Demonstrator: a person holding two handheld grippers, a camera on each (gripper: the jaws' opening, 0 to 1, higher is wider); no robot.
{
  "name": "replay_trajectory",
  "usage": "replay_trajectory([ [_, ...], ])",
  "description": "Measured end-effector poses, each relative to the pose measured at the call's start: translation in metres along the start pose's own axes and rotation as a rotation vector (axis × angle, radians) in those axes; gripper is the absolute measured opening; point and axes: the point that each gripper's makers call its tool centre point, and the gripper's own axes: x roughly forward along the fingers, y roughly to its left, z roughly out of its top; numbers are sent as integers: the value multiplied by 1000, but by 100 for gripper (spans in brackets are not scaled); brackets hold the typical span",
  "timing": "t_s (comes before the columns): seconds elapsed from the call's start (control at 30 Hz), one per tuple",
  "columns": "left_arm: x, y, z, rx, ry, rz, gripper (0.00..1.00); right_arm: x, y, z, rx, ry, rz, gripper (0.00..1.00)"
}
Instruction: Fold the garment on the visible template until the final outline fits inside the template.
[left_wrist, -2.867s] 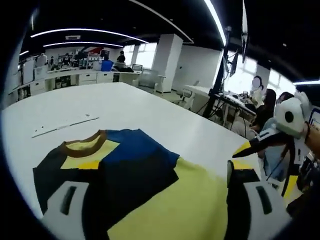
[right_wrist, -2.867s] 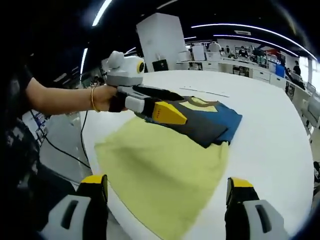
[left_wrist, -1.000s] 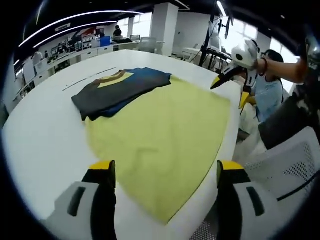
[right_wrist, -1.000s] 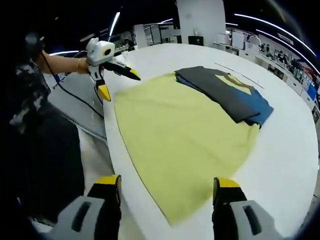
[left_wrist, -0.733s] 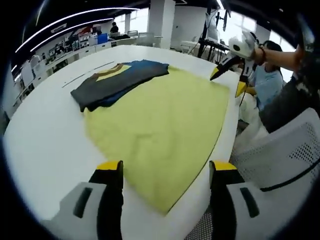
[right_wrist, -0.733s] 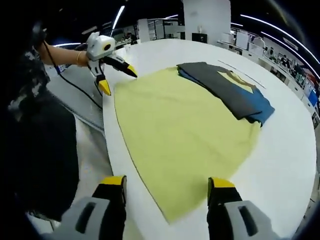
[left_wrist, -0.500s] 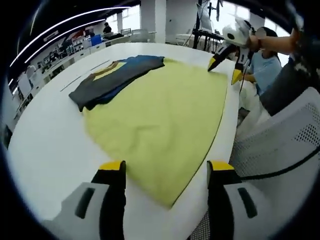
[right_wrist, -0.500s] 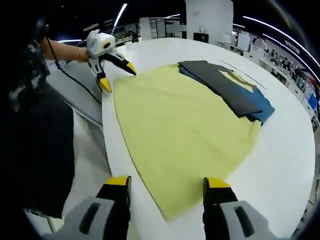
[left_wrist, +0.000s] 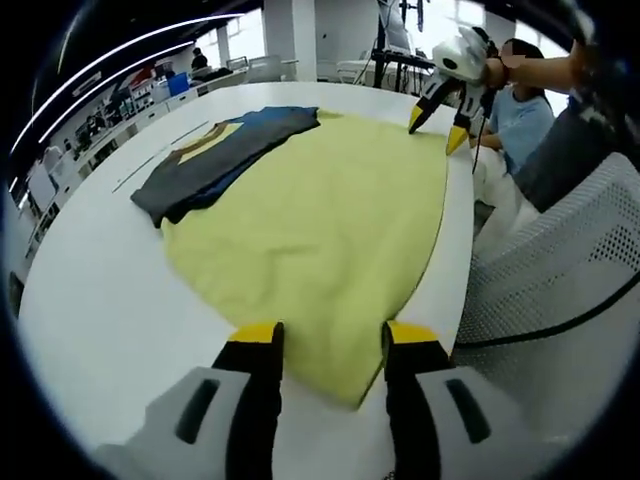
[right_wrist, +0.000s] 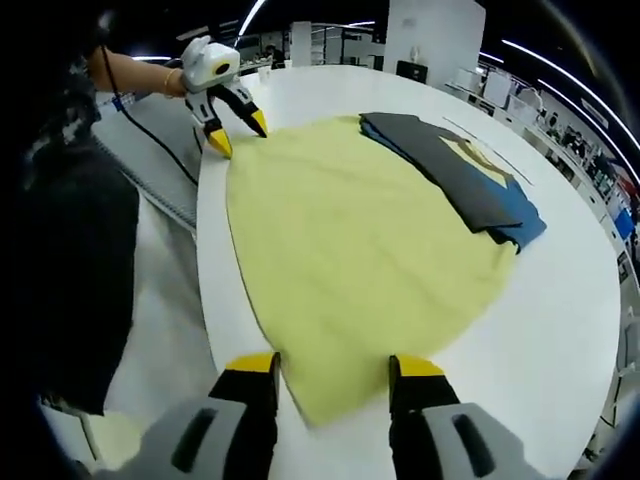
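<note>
The white table (left_wrist: 90, 300) carries the garment (left_wrist: 310, 215), spread flat (yellow body, dark folded sleeve end far side). The left gripper (left_wrist: 332, 345) and right gripper (right_wrist: 330, 372) each straddle a hem corner at the table's near edge, jaws spread, not gripping.

Both grippers, left (left_wrist: 325, 345) and right (right_wrist: 330, 375), have dropped to the shirt's (left_wrist: 320, 215) near hem corners, jaws narrowing.
</note>
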Motion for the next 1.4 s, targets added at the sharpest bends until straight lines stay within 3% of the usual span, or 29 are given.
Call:
replay_trajectory([
  [0.1,0,1,1,8,5,-4,31,-1,-1,-1,-10,8,0,33],
  [0.23,2,-1,1,-28,17,-24,15,-1,-5,-1,-10,0,-8,14],
  [0.43,4,5,2,-42,27,3,5,-1,-8,2,38,-27,-12,1],
  [0.73,-5,3,1,-35,22,34,3,-14,-5,5,135,-101,-7,0],
  [1.0,-16,-15,1,-58,29,10,4,-31,4,9,245,-193,-3,0],
  [1.27,-26,-32,4,-47,33,-12,3,-39,15,4,271,-187,-3,0],
  [1.4,-30,-35,3,-83,16,-7,3,-43,21,3,285,-193,-6,0],
])
